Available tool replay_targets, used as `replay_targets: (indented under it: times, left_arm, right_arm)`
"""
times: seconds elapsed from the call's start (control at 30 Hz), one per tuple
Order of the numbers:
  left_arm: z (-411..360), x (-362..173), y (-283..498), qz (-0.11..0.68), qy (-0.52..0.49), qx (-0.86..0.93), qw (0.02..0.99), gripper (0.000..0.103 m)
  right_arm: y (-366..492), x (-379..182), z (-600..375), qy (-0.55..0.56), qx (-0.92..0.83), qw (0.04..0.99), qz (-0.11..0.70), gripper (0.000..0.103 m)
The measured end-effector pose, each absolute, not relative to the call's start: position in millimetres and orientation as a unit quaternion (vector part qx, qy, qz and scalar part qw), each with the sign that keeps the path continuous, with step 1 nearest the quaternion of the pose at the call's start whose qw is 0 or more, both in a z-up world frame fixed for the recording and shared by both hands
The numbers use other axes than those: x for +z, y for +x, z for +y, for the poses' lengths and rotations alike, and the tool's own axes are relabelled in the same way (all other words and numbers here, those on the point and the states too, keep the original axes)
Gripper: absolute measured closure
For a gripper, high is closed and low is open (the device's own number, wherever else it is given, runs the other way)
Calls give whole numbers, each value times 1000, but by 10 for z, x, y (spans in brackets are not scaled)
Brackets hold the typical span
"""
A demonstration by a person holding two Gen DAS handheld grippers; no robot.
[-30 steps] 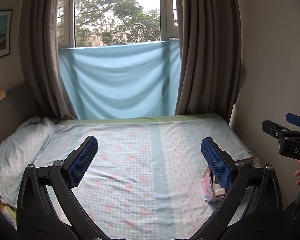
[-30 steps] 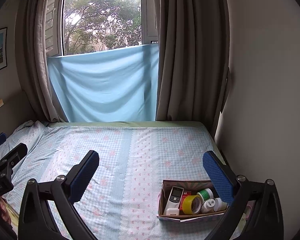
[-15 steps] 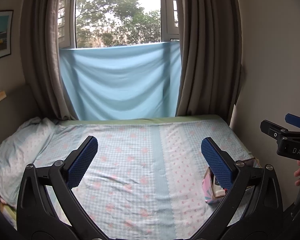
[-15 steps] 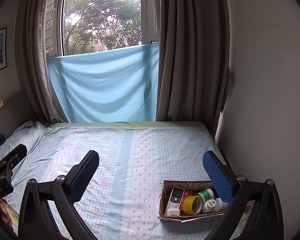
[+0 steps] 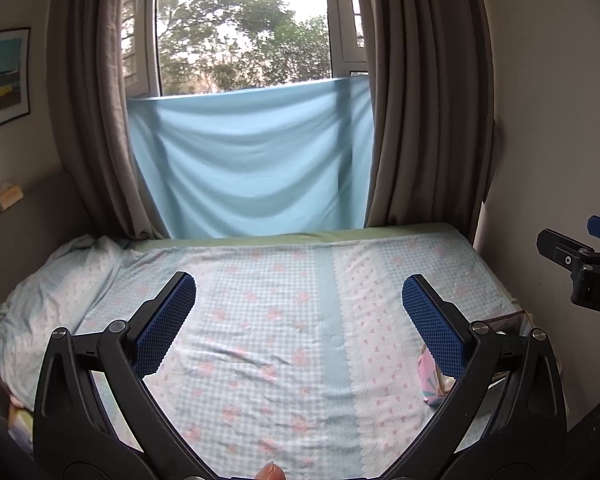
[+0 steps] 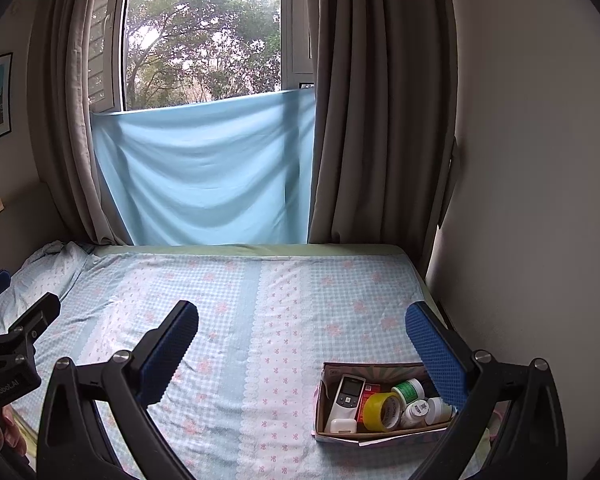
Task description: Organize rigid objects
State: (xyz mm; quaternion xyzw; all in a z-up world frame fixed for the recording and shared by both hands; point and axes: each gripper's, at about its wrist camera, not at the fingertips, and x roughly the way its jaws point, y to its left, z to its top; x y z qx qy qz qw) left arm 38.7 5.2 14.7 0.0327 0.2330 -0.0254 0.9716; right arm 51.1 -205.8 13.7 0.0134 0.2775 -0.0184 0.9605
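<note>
Little has shifted since the earlier frames: both grippers hover over the bed in nearly the same pose, jaws spread wide and holding nothing.

From the left wrist, the left gripper (image 5: 299,312) points across the checked bedsheet (image 5: 268,320) toward the blue cloth (image 5: 252,164) hung over the window. A box (image 5: 432,380) peeks out just behind its right finger, mostly hidden. Further right, the right gripper (image 5: 580,268) shows the letters "DA".

From the right wrist, the right gripper (image 6: 302,340) frames the sheet. The box (image 6: 380,436) sits on it below the right finger, holding a white remote (image 6: 346,394), a yellow tape roll (image 6: 382,410), a green-capped jar (image 6: 409,389) and white bottles (image 6: 416,411). At far left, the left gripper (image 6: 12,344) reads "GenRobot.AI".
</note>
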Motion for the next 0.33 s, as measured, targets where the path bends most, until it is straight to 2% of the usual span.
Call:
replay_targets:
  times: [0.33]
  left_arm:
    - [107, 133, 414, 226, 10, -42, 973, 0]
  right_arm:
    - [605, 115, -2016, 11, -22, 957, 288, 0]
